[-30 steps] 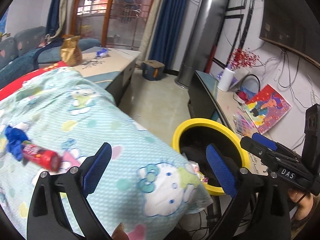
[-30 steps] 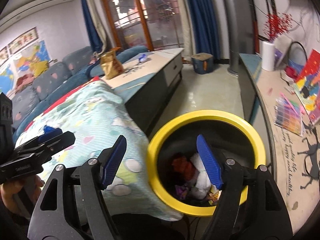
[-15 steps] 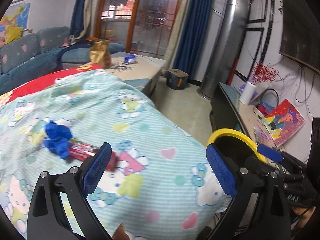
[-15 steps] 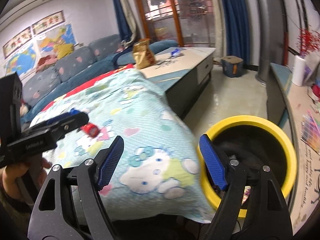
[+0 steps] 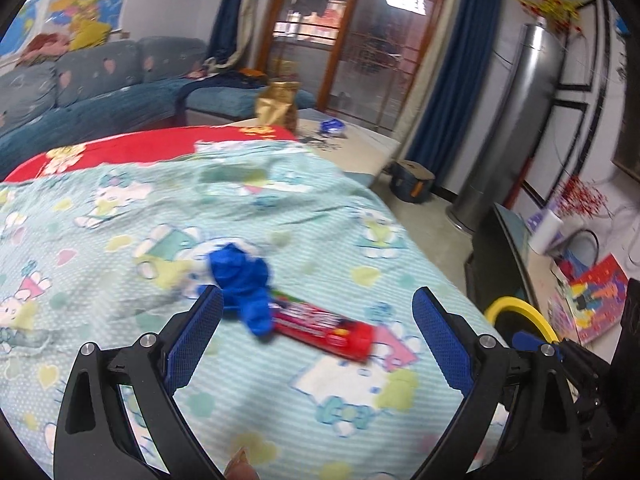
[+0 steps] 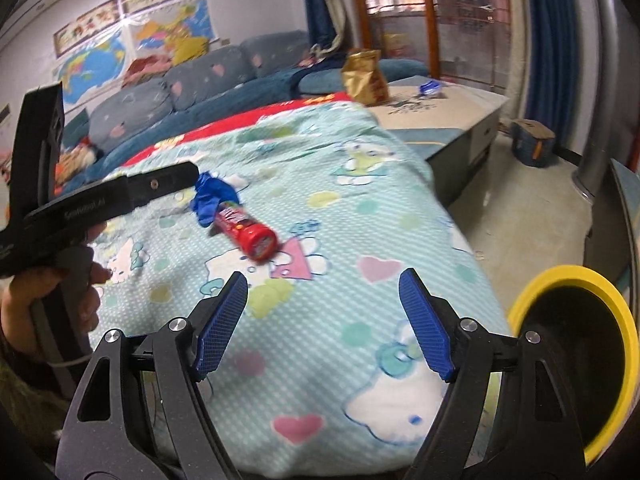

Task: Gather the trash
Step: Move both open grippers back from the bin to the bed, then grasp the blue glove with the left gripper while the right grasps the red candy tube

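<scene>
Red snack tube [image 5: 323, 327] lies flat on cartoon-print bedsheet [image 5: 120, 216], long axis diagonal in left wrist view, cap end toward yellow-rimmed bin [image 6: 576, 356]. Crumpled blue wrapper [image 5: 244, 288] overlaps tube's far end, touching it. Left gripper [image 5: 316, 334] wide, nothing between pads, tube just ahead. Right gripper [image 6: 324, 324] wide, empty, above bare sheet, tube farther ahead. Bin stands off bed edge. Gold bag [image 6: 363, 77] upright on low cabinet [image 6: 448, 116], well apart.

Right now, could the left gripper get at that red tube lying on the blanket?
Probably yes. The left gripper has its jaws open and empty, and the red tube lies on the blanket just ahead. Only the crumpled blue wrapper overlaps its far end.
</scene>
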